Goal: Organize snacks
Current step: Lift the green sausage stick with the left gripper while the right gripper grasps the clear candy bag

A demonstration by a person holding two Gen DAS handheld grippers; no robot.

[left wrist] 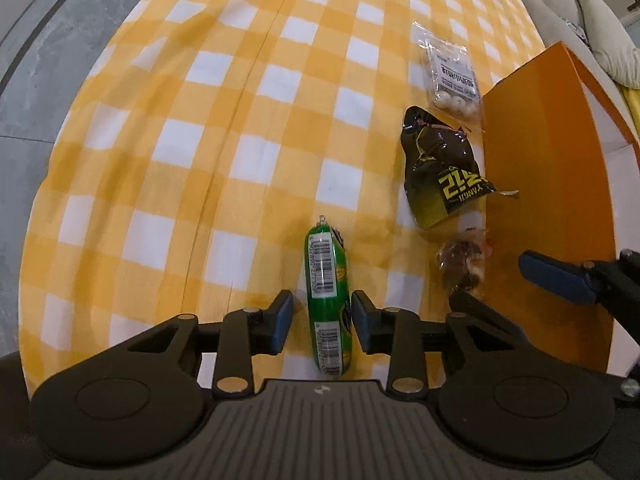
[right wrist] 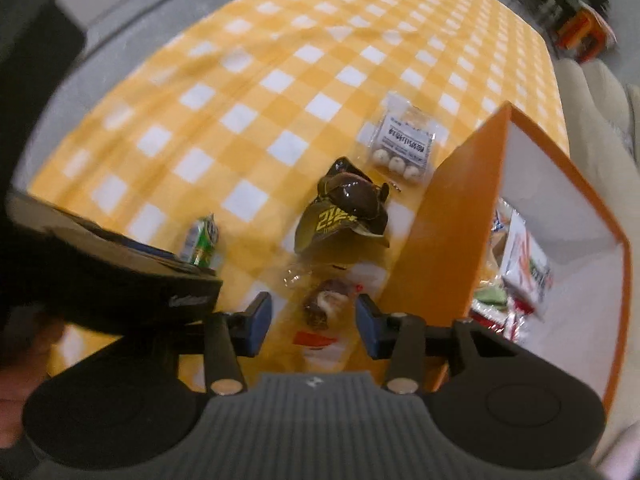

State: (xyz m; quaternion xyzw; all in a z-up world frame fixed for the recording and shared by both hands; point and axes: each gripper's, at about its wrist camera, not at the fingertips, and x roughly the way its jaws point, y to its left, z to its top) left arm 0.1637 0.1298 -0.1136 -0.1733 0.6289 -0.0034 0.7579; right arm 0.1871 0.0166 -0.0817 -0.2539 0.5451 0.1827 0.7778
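light: even, soft | left view sharp | right view motion-blurred | fisheye edges

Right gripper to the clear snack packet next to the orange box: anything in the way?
Nothing visible. The right gripper is open, its fingers straddling the clear snack packet with no pad contact. The orange box wall stands close beside the right-side finger, not between.

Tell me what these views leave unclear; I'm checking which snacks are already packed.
- Box contents: right wrist view shows only a few packets past the orange wall; left wrist view shows none.
- Clear snack bag between the right gripper fingers: blurred, label unreadable.
- Green sausage between the left gripper fingers: near end hidden by the gripper body; pad contact unclear.
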